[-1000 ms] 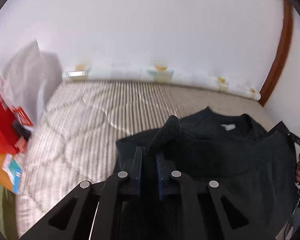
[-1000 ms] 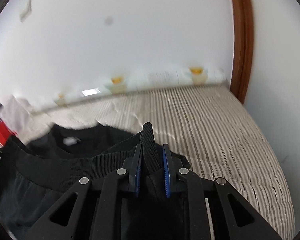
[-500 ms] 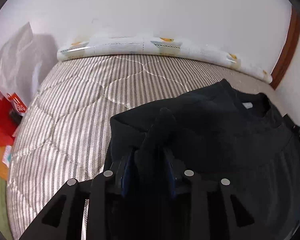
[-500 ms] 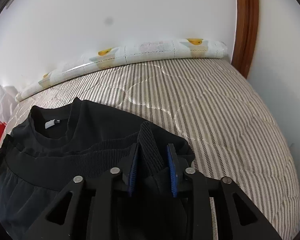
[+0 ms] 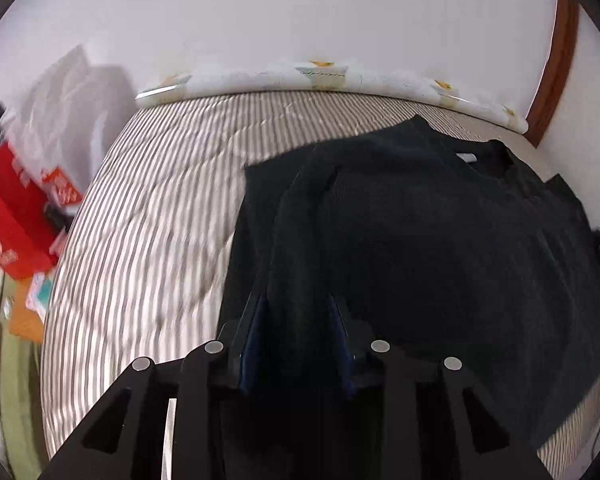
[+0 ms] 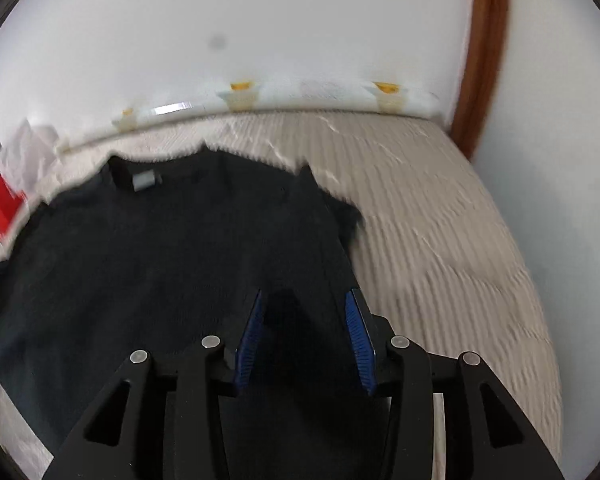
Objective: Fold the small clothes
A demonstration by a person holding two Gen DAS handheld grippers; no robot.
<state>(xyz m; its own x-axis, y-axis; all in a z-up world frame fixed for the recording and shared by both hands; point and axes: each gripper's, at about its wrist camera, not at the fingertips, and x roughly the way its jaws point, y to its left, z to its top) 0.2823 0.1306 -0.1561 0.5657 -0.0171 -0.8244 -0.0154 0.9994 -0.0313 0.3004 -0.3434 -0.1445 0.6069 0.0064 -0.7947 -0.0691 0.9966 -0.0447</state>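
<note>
Left wrist view, left of frame: a red box (image 5: pixel 4 216) and white bags (image 5: pixel 68 108) crowd the bed's edge, with loose packets below them; what the box and bags hold cannot be read. The striped bed (image 5: pixel 148 216) fills the centre left.

The black sweater (image 5: pixel 440 248) lies flat on the bed across the centre and right of this frame, collar and label at upper right near the far wall. Its long axis runs from the tool up toward the collar.

The left tool (image 5: pixel 296 340) sits at lower centre over the sweater's left edge. Its jaws stand apart, a ridge of dark cloth between the blue pads but not pinched: released.

Right wrist view: the same sweater (image 6: pixel 160 264) spreads over the left and centre, label at upper left, bare bed (image 6: pixel 452 240) to the right. The right tool (image 6: pixel 306 336) sits at lower centre over the sweater's right edge, jaws wide, cloth lying loose between them: released.

Judgement: the garment lies directly ahead of and under both tools, each equally near its own side. The fold appears laid; the next grasp would take a side edge or the hem. Motion blur limits certainty.
</note>
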